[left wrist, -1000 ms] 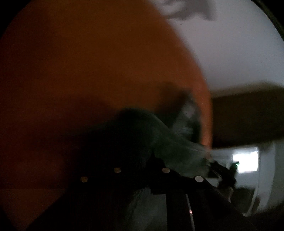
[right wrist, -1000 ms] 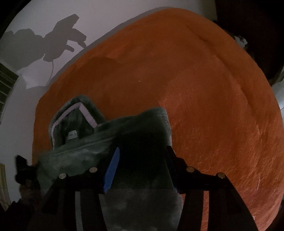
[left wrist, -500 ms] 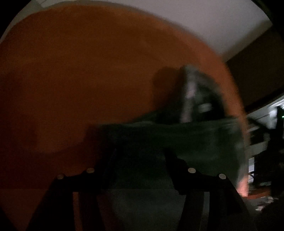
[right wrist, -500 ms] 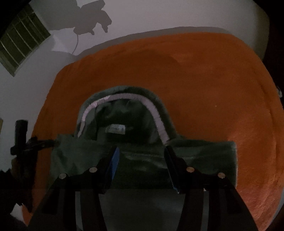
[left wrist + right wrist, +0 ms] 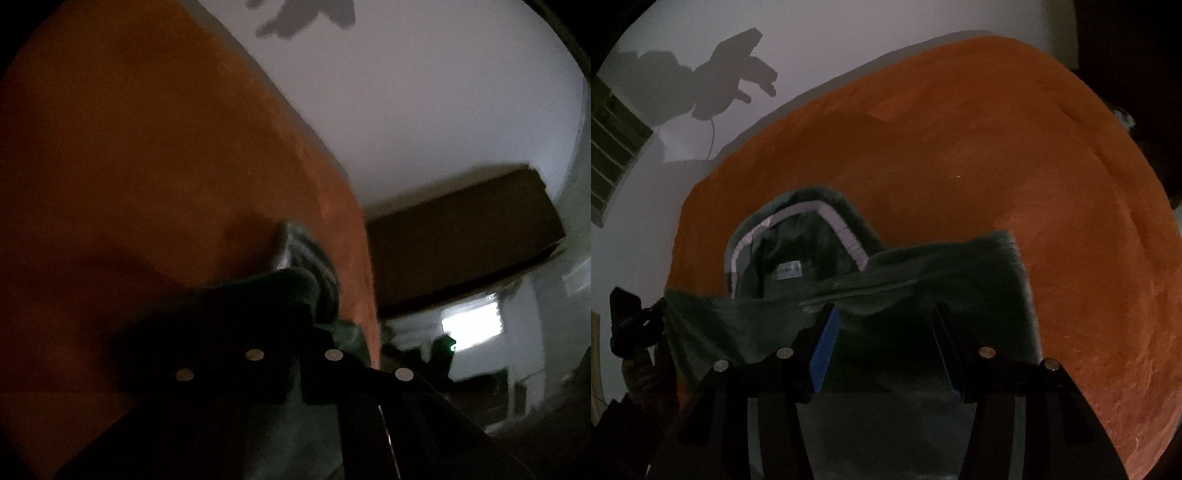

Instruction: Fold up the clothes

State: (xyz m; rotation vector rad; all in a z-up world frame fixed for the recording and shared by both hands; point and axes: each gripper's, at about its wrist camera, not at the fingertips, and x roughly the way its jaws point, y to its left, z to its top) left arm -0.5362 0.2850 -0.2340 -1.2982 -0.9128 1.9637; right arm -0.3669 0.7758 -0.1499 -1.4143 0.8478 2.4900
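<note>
A dark green fleece hooded garment (image 5: 923,266) lies on an orange blanket (image 5: 997,129), its pale-trimmed hood (image 5: 798,240) pointing away from me. My right gripper (image 5: 882,314) has its jaws apart around a thick fold of the garment's near edge, which fills the gap and hides the fingertips. My left gripper (image 5: 295,328) is shut, its fingers pressed together on dark cloth, with the garment (image 5: 314,258) bunched just beyond them. In the right wrist view the garment's left corner is pulled up toward the left gripper (image 5: 628,321).
The orange blanket (image 5: 129,147) runs far beyond the garment on all sides. A white wall (image 5: 424,92) with hand shadows rises behind it. Dark wooden furniture (image 5: 461,236) stands to the right and a slatted window (image 5: 613,147) to the left.
My left jaws opened wide over the cloth, then closed on it, and that gripper rose and rolled. The right gripper shifted sideways and up, and the garment's near edge lifted with it.
</note>
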